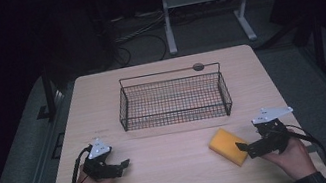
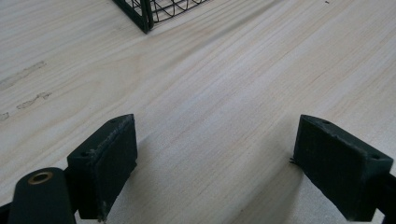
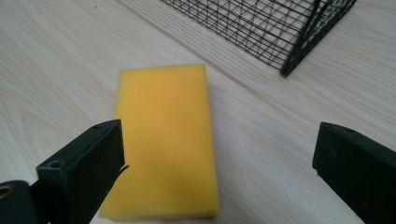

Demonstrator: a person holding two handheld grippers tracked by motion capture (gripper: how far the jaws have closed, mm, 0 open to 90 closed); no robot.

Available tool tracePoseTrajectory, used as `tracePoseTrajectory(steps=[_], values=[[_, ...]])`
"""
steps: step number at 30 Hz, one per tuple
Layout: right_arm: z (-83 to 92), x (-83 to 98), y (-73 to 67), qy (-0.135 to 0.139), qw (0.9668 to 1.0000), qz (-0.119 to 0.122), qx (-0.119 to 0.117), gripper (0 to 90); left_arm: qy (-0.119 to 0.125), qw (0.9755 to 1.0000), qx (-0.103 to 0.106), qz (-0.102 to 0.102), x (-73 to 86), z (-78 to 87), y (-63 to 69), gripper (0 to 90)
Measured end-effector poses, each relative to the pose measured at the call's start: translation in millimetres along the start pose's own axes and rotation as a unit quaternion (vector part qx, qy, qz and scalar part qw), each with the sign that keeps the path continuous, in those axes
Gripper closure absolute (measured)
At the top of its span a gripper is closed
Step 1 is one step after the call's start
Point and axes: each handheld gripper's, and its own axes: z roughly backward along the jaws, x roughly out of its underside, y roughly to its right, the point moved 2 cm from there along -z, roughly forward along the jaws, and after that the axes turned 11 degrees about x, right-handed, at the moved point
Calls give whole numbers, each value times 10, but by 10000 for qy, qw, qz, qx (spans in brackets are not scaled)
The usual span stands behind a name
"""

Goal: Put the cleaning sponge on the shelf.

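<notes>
A: What takes up most of the scene?

B: A pale wooden table (image 1: pixel 175 170). On it, toward twelve o'clock from its middle, stands a black wire basket (image 1: pixel 174 100), long side facing the person.

A: And the next thing down in size?

B: A yellow sponge (image 1: pixel 228 146), lying flat on the table at about five o'clock from the basket, well apart from it. In the right gripper view it lies lengthwise, partly behind the left-hand jaw, with a basket corner up at one o'clock.

A: Where are the tools?

B: The right gripper (image 1: pixel 248 149) sits at the sponge's three o'clock side, its jaw tips just beside the sponge; whether they touch it I cannot tell. Its jaws are spread wide and hold nothing. The left gripper (image 1: pixel 122 165) is at seven o'clock from the basket, over bare wood, jaws likewise spread wide apart with nothing between them.

A: Who holds them?

B: A person's hands, coming in from six o'clock.
</notes>
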Motion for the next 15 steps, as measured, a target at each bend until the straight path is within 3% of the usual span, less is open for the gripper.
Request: tracePoseTrajectory(steps=[6,15], values=[[-40,-10,-47,-22,10000,-43,-71,19,0,10000,1,1,0,0,0,127],[-120,-72,-180,22,9999,100,-100,20,0,10000,1,1,0,0,0,127]])
